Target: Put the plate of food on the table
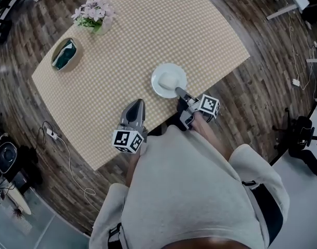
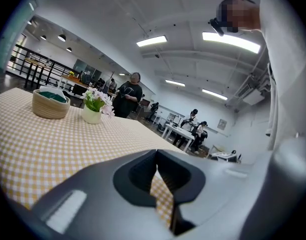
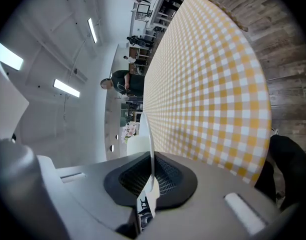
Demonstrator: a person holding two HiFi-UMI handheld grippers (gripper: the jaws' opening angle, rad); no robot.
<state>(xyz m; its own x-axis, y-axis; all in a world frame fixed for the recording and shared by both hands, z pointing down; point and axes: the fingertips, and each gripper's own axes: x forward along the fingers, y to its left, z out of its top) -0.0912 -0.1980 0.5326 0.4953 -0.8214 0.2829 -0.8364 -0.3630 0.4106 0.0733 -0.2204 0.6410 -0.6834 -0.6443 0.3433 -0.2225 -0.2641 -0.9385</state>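
Currently the plate (image 1: 157, 88) is at risk: the right tool (image 1: 182, 94) pinches only its thin rim from one side, so it may tilt or slip and the food (image 1: 170, 79) roll off. White, shallow, with a pale rounded mound at centre. It is at the worktop's (image 1: 106, 82) near edge; contact unclear. The left tool (image 1: 139, 104) is closed and empty, beside it.

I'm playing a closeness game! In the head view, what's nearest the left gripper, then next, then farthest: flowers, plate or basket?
1. Plate, just right of the left gripper.
2. Basket, far off to the left.
3. Flowers, a bit past the basket, farthest away.
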